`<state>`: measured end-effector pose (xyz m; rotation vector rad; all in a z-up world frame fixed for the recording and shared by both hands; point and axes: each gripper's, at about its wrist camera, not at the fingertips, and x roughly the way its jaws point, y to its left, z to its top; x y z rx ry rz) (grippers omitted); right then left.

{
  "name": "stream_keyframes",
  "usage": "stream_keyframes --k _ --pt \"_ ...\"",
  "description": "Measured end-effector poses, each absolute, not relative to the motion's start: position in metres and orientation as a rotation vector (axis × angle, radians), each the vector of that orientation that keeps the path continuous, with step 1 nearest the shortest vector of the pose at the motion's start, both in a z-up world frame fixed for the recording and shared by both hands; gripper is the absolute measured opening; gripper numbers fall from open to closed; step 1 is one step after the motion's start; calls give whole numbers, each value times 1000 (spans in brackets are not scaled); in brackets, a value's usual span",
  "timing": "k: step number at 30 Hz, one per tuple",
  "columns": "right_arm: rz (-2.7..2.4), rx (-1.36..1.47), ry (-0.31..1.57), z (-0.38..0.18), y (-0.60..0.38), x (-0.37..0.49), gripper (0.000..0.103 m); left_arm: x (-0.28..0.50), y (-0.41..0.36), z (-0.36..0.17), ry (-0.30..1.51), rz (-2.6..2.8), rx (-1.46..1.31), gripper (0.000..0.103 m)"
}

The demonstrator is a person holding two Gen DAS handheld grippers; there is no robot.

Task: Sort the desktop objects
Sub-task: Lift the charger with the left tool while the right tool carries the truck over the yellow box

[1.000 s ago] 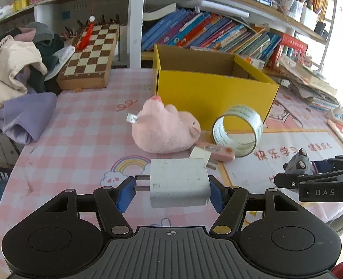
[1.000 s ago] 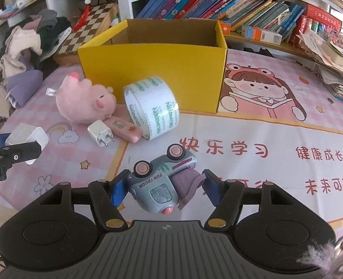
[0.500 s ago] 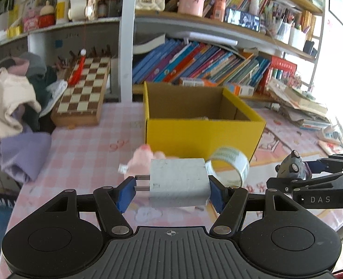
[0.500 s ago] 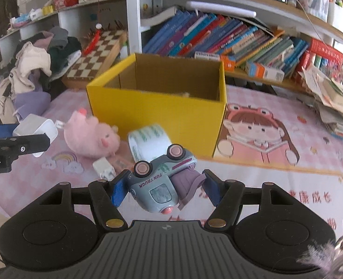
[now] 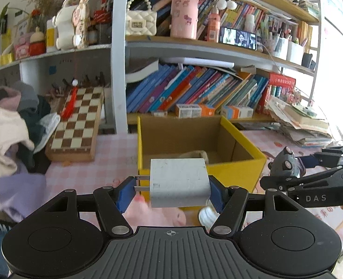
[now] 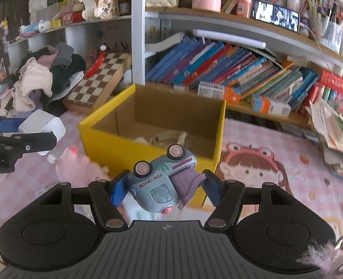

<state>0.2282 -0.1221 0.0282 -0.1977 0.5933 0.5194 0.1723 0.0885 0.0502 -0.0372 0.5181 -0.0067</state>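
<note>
left gripper clamped on charger, prongs pointing left | right gripper clamped on truck, wheels up | box ahead and below both, open top | left looks nearer, drop next

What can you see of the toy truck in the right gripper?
The small grey-blue plastic toy truck is clamped between the right gripper and its blue fingers, held in the air in front of the yellow cardboard box. It is tipped over, its two pink-hubbed wheels up. "FUN TRUCK" is printed on its side; it has a window, a purple rear part and a small pink knob.
</note>
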Motion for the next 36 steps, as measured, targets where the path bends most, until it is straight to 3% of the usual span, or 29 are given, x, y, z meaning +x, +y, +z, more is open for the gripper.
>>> stream_keyframes --k 22,36 --pt "653 -346 465 56 -84 348 65 281 87 59 526 16 31 66" --pt "750 -486 548 29 -33 424 65 349 80 26 642 10 120 66"
